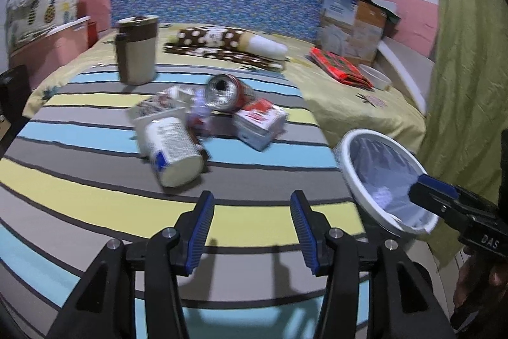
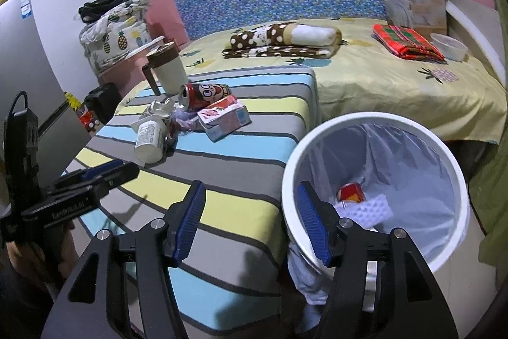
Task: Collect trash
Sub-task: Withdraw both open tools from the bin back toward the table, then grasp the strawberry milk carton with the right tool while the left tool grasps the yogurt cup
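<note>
The left gripper (image 1: 250, 227) hangs with its fingers spread wide and nothing between them, pointed down at the striped worktop (image 1: 95, 180). Ahead of those fingers lies the heap of trash: nearest, a white cup (image 1: 173, 148) on its side; beyond it a crushed can (image 1: 227, 92) with its mouth facing the fingers; to the right of the can a small red-and-white carton (image 1: 260, 124); and some crumpled wrappers (image 1: 158, 104) on the far left of the pile. All of it sits bunched together, probably so that either gripper can reach each piece in turn.

The right gripper (image 2: 250, 221) is likewise wide apart and empty. Its right finger overlaps the rim of the white bin (image 2: 374, 123), its left finger stands over the worktop edge. The bin, lined with a pale bag, stands just beside the worktop, likely so that a dropped piece travels only a short way. Inside it, just past the right finger, lie a red carton (image 2: 350, 193) and a white mesh sheet (image 2: 368, 208), so some trash is already collected.

A brown-and-cream mug (image 1: 136, 50) stands upright behind the heap; it looks like a keeper rather than trash.
</note>
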The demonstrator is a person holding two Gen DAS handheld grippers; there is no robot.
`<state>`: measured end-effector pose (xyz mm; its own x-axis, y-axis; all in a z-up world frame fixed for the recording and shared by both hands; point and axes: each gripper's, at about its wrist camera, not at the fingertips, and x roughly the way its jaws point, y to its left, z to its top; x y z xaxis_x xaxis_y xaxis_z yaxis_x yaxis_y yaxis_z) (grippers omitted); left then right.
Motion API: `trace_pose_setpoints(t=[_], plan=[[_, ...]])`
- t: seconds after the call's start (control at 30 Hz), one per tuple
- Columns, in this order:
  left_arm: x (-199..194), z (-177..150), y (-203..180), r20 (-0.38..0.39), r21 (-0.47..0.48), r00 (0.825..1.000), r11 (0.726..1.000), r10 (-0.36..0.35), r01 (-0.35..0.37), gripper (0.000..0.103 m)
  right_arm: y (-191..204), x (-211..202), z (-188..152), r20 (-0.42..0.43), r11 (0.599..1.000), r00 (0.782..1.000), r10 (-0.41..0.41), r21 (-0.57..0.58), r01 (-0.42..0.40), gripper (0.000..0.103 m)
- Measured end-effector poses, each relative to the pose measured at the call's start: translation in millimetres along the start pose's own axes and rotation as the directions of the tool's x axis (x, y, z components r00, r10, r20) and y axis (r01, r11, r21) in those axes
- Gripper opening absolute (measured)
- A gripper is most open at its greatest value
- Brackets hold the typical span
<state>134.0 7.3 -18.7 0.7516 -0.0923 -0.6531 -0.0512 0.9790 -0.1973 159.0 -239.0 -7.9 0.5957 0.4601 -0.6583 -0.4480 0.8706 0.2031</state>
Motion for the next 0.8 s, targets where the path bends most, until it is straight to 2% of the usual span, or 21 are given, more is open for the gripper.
trace_pose_setpoints(t=[0.3, 0.8], plan=[[14.0, 11.0, 31.7, 0.004, -0.08, 0.996, 0.993, 0.087, -0.087, 0.06, 4.5, 11.6, 9.1, -0.004, 0.999, 1.0, 0.015, -0.034, -0.015, 0.062], [52.6, 26.2, 52.8, -0.027, -0.159, 0.991, 0.978, 0.133, -0.136, 0.063, 13.9, 38.1, 24.4, -0.029, 0.995, 0.999, 0.045, -0.092, -0.047, 0.062]])
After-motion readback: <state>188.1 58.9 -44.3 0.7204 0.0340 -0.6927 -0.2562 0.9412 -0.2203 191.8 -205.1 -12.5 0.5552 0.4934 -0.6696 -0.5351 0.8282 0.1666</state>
